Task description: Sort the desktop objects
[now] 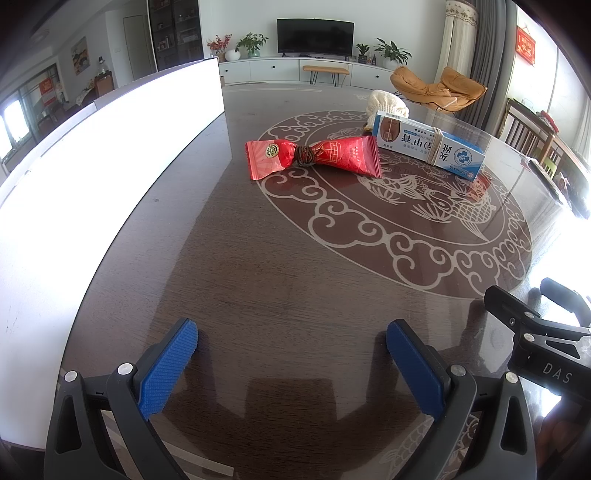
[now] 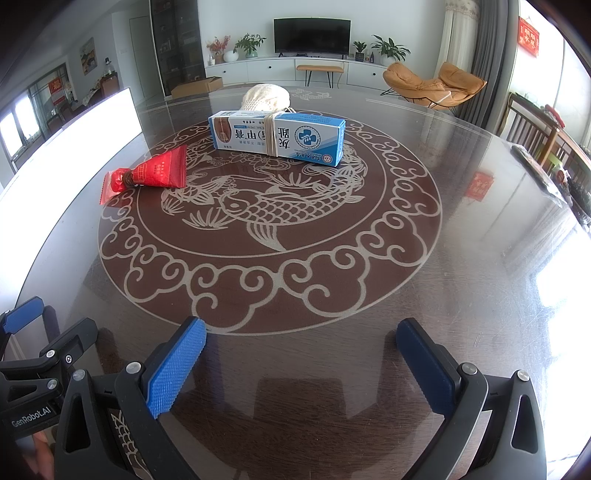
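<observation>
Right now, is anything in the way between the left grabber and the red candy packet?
No, nothing visible. The left gripper is open and only bare table lies between it and the red packet. The blue box sits off to the packet's right, not in the path.

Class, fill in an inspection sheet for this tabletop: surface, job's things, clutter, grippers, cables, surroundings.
Surface: dark glossy table with a pale fish-and-cloud motif.
Job's things: red packet tied at its middle with a brown band; blue and white box wrapped with a rubber band; cream knitted item just behind the box.
Clutter: bright white panel at the table's left edge.
Grippers: left gripper and right gripper both open, empty, low over the table.
Cables: nothing seen.
Surroundings: living room with television, potted plants, orange chair.
</observation>
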